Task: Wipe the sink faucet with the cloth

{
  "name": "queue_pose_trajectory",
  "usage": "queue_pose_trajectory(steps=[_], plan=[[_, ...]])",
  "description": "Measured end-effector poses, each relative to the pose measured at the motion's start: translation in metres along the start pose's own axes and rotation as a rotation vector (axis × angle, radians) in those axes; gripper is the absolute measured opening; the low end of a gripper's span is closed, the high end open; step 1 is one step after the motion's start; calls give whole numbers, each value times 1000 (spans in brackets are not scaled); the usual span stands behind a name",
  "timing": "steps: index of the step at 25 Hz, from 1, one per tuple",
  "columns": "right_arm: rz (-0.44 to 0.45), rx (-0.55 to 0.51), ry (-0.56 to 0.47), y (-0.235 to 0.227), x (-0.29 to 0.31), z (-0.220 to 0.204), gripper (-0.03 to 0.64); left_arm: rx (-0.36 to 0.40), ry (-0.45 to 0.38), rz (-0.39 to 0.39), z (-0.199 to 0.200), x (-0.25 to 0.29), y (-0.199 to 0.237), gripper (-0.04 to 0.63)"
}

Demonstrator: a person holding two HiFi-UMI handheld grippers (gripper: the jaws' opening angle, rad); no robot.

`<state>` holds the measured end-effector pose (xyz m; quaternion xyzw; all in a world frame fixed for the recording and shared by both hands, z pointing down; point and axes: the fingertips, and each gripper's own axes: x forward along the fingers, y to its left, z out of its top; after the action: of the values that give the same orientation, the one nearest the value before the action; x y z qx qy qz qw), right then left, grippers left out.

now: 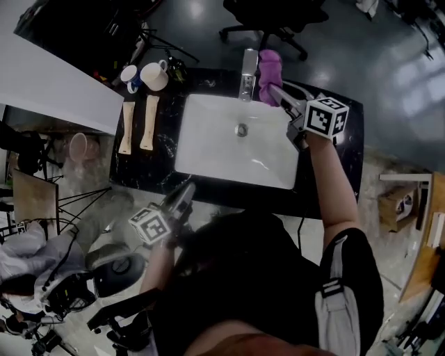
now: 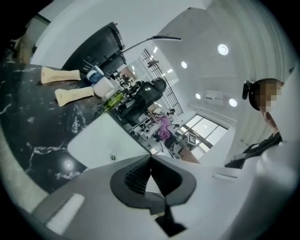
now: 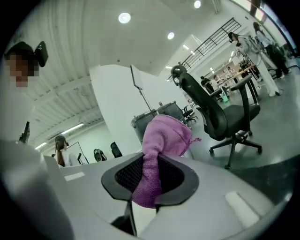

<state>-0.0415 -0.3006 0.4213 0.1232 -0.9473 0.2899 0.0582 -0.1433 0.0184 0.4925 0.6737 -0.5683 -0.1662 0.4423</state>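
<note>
The chrome faucet (image 1: 247,73) stands at the far rim of the white sink (image 1: 208,149). Just right of it hangs the purple cloth (image 1: 270,75), with my right gripper (image 1: 276,92) shut on it. In the right gripper view the cloth (image 3: 159,150) bunches out between the dark pads, raised above the counter, and the faucet is not visible there. My left gripper (image 1: 188,191) hovers at the sink's near edge, shut and empty. In the left gripper view its jaws (image 2: 150,161) meet over the sink (image 2: 105,140).
Two mugs (image 1: 146,75) and two wooden-handled tools (image 1: 138,125) lie on the black marble counter (image 1: 139,170) left of the sink. An office chair (image 1: 274,17) stands behind the counter. Tripods and gear crowd the floor at lower left.
</note>
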Motion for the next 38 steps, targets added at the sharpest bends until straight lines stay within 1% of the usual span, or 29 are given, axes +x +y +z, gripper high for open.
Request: queue_pose_trajectory(steps=[2,4,6,9,10,11,12,13,16,19,20,22,26,28,30,32,33,34,35,37,38], plan=[[-2,-38,-28,51,-14,-20,97,43,18,-64,14,12,-14,1],[-42,-76,-25,90,-22,-48,97,95,33,-136,29,26,-34,2],[-107,-129,12,119,-25,-81,97,145,50,-205,38,40,-54,8],[-186,-247,102,158,-25,-128,97,191,79,-267,38,55,-80,68],[-210,-292,127,169,-24,-140,97,197,88,-277,35,59,-86,100],[-240,-341,146,178,-23,-148,97,200,97,-282,32,61,-90,146],[-273,-395,159,185,-23,-154,97,201,107,-283,27,63,-93,174],[-302,-449,169,191,-22,-159,97,201,117,-280,23,64,-94,185],[-361,-575,210,202,-22,-173,98,199,148,-263,14,64,-92,199],[-391,-642,228,214,-22,-183,101,182,167,-252,9,62,-85,195],[-396,-651,226,217,-22,-185,103,174,171,-251,8,61,-83,177],[-398,-642,227,222,-22,-191,108,156,181,-256,6,57,-80,154],[-378,-552,229,232,-23,-200,134,122,185,-266,4,48,-73,110],[-363,-523,211,240,-23,-203,149,105,168,-255,7,42,-64,93],[-357,-512,187,248,-28,-204,149,86,137,-228,14,37,-52,87],[-360,-477,128,253,-41,-198,141,74,100,-201,26,35,-41,83],[-356,-439,82,254,-51,-193,131,74,84,-194,32,35,-38,83],[-342,-382,32,255,-63,-189,84,79,70,-191,37,35,-38,83],[-312,-305,-16,254,-74,-185,10,90,57,-187,42,35,-39,83],[-231,-141,-90,249,-96,-181,12,123,24,-179,53,37,-46,82],[-206,-84,-114,244,-106,-179,11,141,5,-176,59,39,-51,82]])
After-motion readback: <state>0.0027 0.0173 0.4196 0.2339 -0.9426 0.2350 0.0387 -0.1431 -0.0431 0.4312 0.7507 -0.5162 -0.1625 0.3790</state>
